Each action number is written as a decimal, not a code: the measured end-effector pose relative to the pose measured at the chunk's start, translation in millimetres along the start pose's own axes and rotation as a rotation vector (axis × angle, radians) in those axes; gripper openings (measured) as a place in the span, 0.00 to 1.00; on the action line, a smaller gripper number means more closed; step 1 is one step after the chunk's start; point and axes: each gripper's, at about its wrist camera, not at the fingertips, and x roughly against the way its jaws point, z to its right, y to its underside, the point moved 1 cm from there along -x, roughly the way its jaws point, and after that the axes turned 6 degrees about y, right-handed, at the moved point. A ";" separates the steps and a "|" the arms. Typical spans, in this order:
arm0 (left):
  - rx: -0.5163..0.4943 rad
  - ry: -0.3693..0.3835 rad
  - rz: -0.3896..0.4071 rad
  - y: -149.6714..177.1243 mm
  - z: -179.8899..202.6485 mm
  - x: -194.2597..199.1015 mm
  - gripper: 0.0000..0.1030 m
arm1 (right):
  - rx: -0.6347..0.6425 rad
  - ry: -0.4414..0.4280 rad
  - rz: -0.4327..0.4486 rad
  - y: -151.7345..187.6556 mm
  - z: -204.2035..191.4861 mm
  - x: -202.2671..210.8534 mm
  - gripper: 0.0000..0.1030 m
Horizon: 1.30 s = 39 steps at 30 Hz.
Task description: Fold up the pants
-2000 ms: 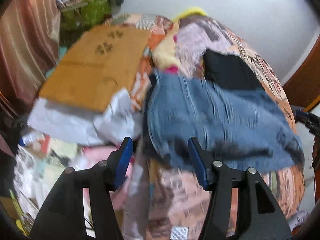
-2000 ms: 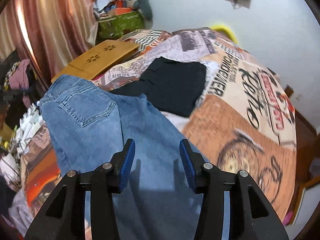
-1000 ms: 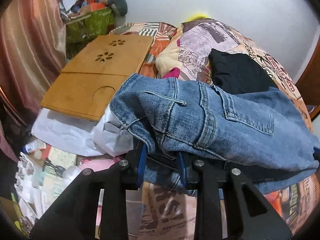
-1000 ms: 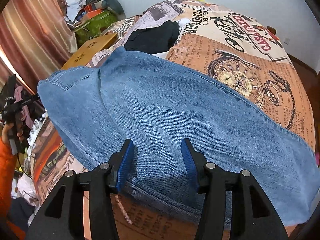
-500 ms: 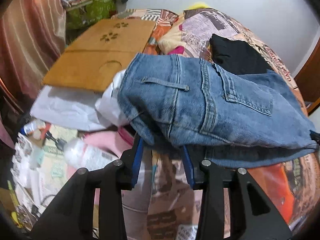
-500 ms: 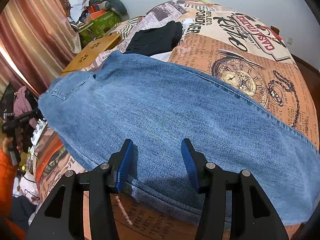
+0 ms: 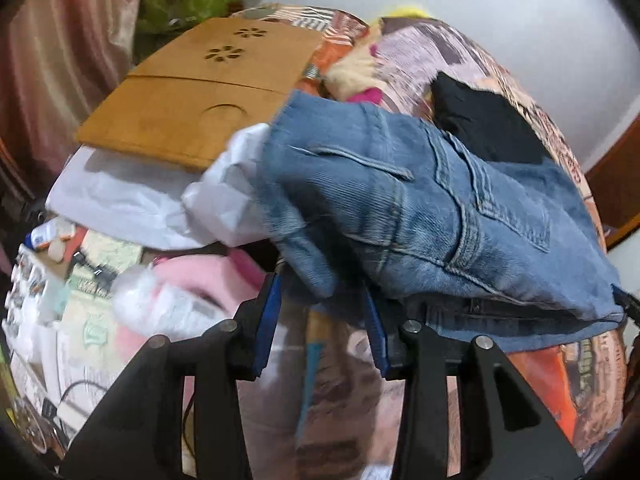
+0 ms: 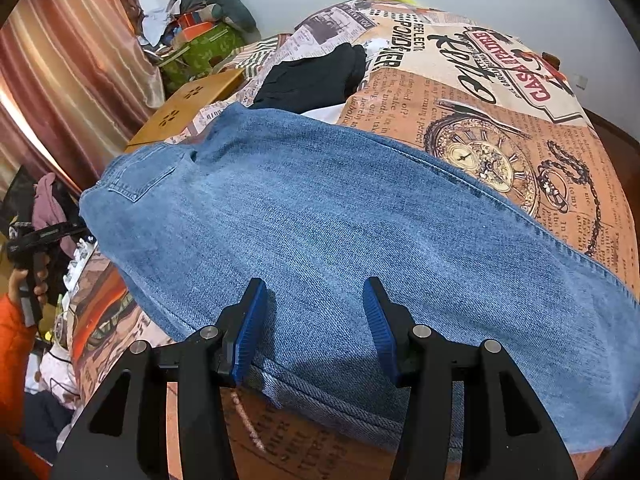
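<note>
left wrist: jeans [image 7: 420, 216] waistband, pocket; right wrist: flat leg [image 8: 360, 240]

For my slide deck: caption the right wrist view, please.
Open right gripper poised over blue jeans spread on the bed.

The jeans [image 8: 360, 232] are matt, coarse-woven denim (stitched seams), the bedspread [image 8: 500, 128] beyond the tongs printed cloth, the lap desk [image 7: 192, 92] smooth matt wood.

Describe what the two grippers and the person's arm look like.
Both the left gripper and the right gripper have black angular plastic fingers, silver round pins and ribbed blue pads. The person's hand shows an orange sleeve.
</note>
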 end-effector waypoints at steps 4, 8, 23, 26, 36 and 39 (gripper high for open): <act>-0.009 0.006 0.001 -10.4 9.3 -18.5 0.19 | 0.000 0.000 0.000 0.0 0.3 0.0 0.45; -0.087 -0.083 0.048 -19.4 16.7 -8.2 0.13 | 0.000 -0.003 -0.001 0.1 0.5 -0.4 0.45; -0.068 -0.180 -0.041 24.8 -18.3 1.7 0.10 | -0.007 0.020 -0.008 5.7 7.2 7.9 0.45; -0.045 -0.146 0.022 19.9 -13.1 33.1 0.10 | -0.042 0.054 -0.004 10.4 18.7 18.4 0.45; -0.123 0.030 0.124 -35.1 91.5 56.0 0.15 | -0.265 0.209 0.127 38.3 120.2 89.8 0.51; -0.143 0.048 0.082 -40.3 128.3 30.7 0.17 | -0.312 0.301 0.146 54.2 165.9 110.7 0.56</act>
